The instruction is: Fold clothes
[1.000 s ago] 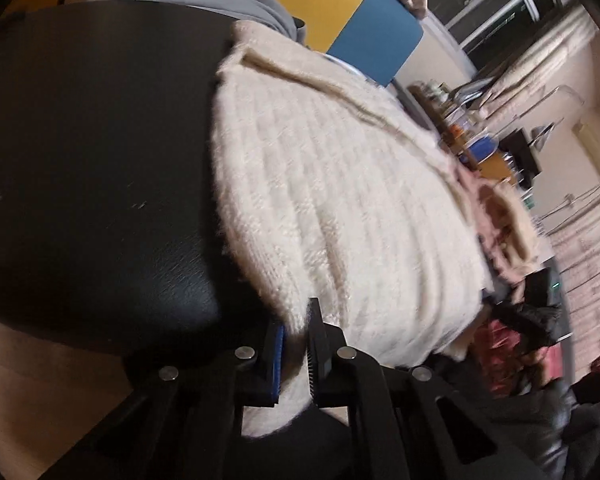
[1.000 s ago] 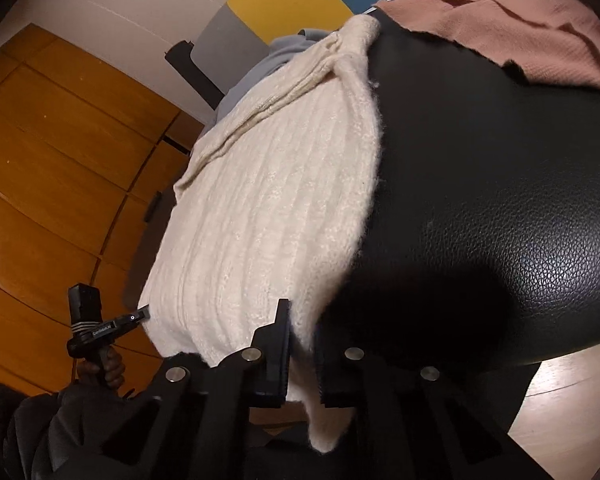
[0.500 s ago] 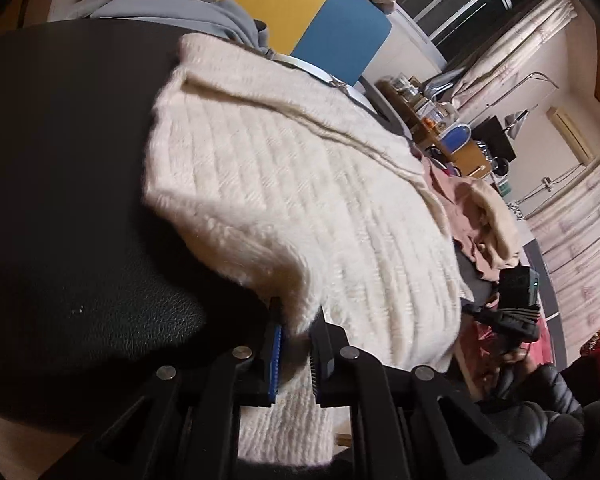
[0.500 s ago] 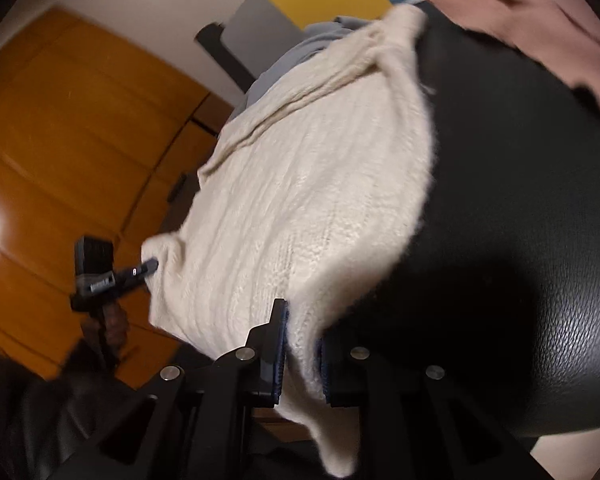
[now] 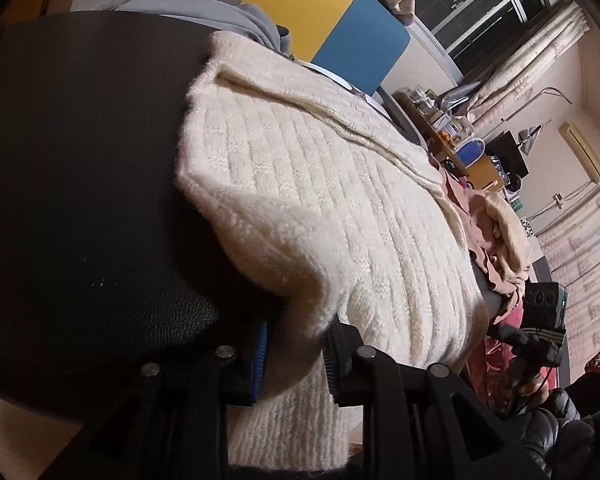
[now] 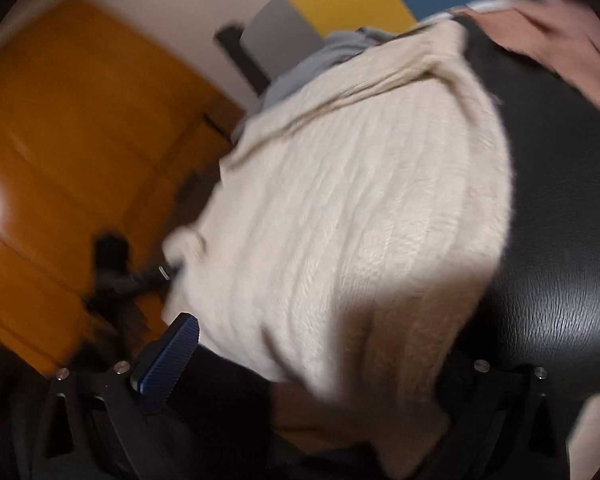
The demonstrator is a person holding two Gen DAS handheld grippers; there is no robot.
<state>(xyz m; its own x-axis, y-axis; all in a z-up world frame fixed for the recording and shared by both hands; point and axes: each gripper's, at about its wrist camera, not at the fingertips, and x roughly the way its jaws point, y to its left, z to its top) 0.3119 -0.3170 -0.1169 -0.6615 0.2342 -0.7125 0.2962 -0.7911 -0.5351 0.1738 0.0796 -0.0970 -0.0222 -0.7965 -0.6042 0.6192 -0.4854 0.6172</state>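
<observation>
A cream ribbed knit sweater (image 5: pixel 320 200) lies on a black leather surface (image 5: pixel 80 160), its near hem folded up. In the left wrist view my left gripper (image 5: pixel 294 352) has its fingers apart with the sweater's hem lying between them. In the right wrist view, which is blurred, the sweater (image 6: pixel 360 208) lies on the black surface (image 6: pixel 560 220). My right gripper (image 6: pixel 312 364) is wide open; its blue-padded left finger (image 6: pixel 168 360) shows, and the hem drapes over the gap.
A pink garment (image 5: pixel 496 240) lies beyond the sweater, also seen at upper right in the right wrist view (image 6: pixel 560 40). A grey garment (image 5: pixel 220 12) lies at the far end. A yellow and blue panel (image 5: pixel 332 16) stands behind. An orange wooden wall (image 6: pixel 80 160) is left.
Both grippers were shut on the sweater's hem and carried it forward. Now both have opened: the right one wide, the left one partly. The hem lies folded over.
</observation>
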